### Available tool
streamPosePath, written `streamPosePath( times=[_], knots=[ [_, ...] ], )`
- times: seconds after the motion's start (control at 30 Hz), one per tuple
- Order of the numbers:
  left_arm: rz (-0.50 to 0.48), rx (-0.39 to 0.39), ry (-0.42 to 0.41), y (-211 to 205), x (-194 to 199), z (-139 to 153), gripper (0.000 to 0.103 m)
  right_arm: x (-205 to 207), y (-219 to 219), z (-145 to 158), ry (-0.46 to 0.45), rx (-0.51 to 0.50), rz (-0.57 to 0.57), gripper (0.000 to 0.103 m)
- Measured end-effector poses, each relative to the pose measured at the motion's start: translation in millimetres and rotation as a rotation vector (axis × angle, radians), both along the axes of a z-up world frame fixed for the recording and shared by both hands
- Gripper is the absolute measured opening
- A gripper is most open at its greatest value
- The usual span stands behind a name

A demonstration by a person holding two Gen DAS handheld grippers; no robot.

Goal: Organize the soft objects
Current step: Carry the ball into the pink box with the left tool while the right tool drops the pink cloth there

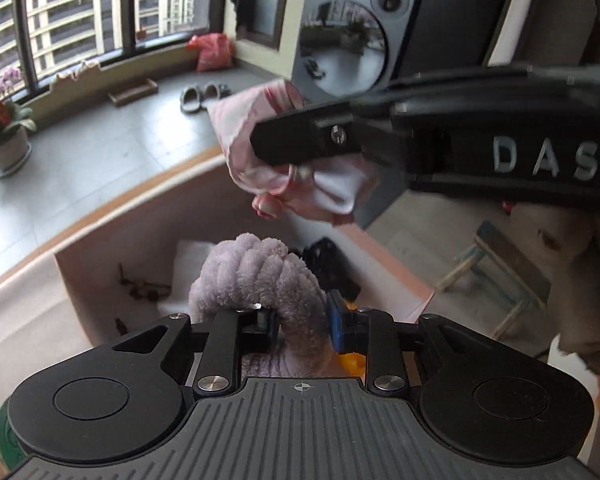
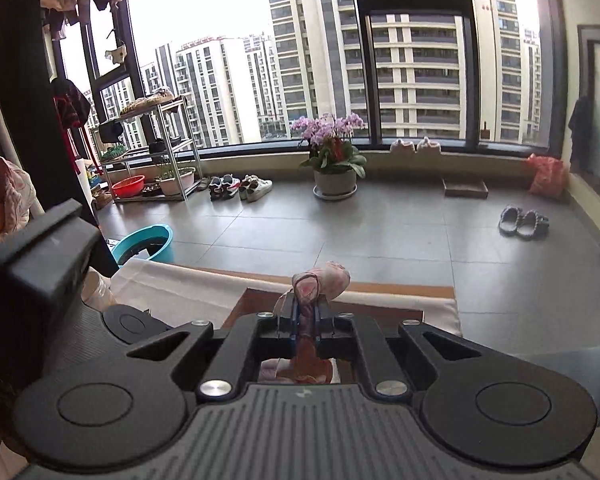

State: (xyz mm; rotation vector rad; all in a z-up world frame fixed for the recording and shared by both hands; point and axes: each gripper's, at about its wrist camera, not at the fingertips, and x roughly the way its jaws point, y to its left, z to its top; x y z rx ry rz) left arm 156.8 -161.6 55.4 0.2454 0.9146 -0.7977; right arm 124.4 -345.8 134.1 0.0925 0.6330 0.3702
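Purple plush fabric (image 1: 260, 276) sits bunched between the pads of the left gripper (image 1: 300, 322), and the jaws stand part open around it: the blue pad on one side looks just clear of the pile, so this reads as a grip going slack rather than a firm pinch. Directly below is the cardboard box (image 1: 112, 240), open-topped, with a white piece, something black and a few small dark bits already lying in it, so the sorting looks under way but not finished, with both grippers loaded over the box. Across the left wrist view comes the right gripper (image 2: 306, 322), jaws nearly closed on a pink and white cloth (image 1: 260, 140), thin fabric nipped tight between the pads and hanging above the box's far edge. That right tool crosses close over the left one, so the two could knock together. Beyond the box lie grey floor tiles, a pair of slippers (image 2: 524, 222), a potted orchid (image 2: 332, 152), a shoe rack (image 2: 152, 148) and the washing machine (image 1: 352, 40).
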Motion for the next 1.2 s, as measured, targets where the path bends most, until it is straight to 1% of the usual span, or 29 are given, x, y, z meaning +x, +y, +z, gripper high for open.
streamPosePath(
  times=[0.07,0.1,0.17,0.23,0.33,0.43,0.5,0.6,0.63,0.67,0.7,0.73,0.8,0.83,0.93,1.0,1.03,1.1,1.2],
  knots=[
    [0.004,0.073,-0.007,-2.6,0.1,-15.6,0.033,9.0,-3.4,-14.8,0.055,0.033,0.006,0.008],
    [0.006,0.082,-0.012,-1.0,0.3,-20.2,0.034,13.7,-4.6,-22.5,0.083,0.045,0.01,0.008],
    [0.023,0.064,-0.007,3.9,5.3,-25.3,0.035,24.4,-3.6,-39.1,0.142,0.062,0.016,0.009],
    [0.069,0.048,0.0,6.1,15.3,-25.8,0.035,36.5,-0.1,-57.0,0.21,0.079,0.015,0.009],
    [0.106,0.042,-0.015,11.6,23.4,-25.1,0.035,51.8,7.5,-86.5,0.308,0.088,-0.006,0.009],
    [0.103,0.04,-0.049,19.9,21.2,-18.9,0.034,60.7,10.9,-108.7,0.369,0.074,-0.031,0.009],
    [0.096,0.052,-0.075,23.0,17.0,-12.1,0.034,62.3,9.5,-115.6,0.388,0.079,-0.039,0.009],
    [0.088,0.041,-0.096,24.2,9.0,0.3,0.034,61.1,9.4,-110.8,0.38,0.071,-0.056,0.009],
    [0.085,0.027,-0.105,22.9,4.1,7.3,0.034,59.0,10.5,-107.4,0.371,0.06,-0.063,0.012],
    [0.083,0.009,-0.111,26.7,-3.1,12.3,0.034,56.8,10.1,-102.8,0.362,0.048,-0.072,0.022],
    [0.081,-0.013,-0.117,28.3,-4.9,15.9,0.034,54.3,9.4,-98.6,0.351,0.044,-0.085,0.03],
    [0.077,-0.049,-0.121,33.1,-6.8,19.9,0.034,51.9,7.3,-93.4,0.333,0.045,-0.099,0.04],
    [0.06,-0.098,-0.114,34.0,-7.9,20.9,0.034,47.6,4.0,-82.4,0.296,0.051,-0.116,0.05],
    [0.053,-0.092,-0.105,31.5,-7.4,18.4,0.034,45.3,2.9,-76.2,0.273,0.047,-0.129,0.056],
    [0.039,-0.037,-0.108,24.6,-13.0,8.0,0.034,37.2,-1.0,-59.5,0.216,0.038,-0.149,0.057],
    [0.032,-0.039,-0.115,27.1,-19.9,5.1,0.034,31.6,0.8,-51.0,0.193,0.037,-0.142,0.059],
    [0.037,-0.049,-0.123,30.8,-24.6,5.1,0.034,28.7,2.4,-48.1,0.185,0.034,-0.137,0.062],
    [0.067,-0.078,-0.147,41.8,-31.4,8.1,0.034,23.8,7.0,-43.4,0.166,0.015,-0.131,0.063],
    [0.157,-0.155,-0.21,74.0,-52.1,22.9,0.034,13.6,14.7,-36.5,0.117,-0.038,-0.13,0.063]
  ],
)
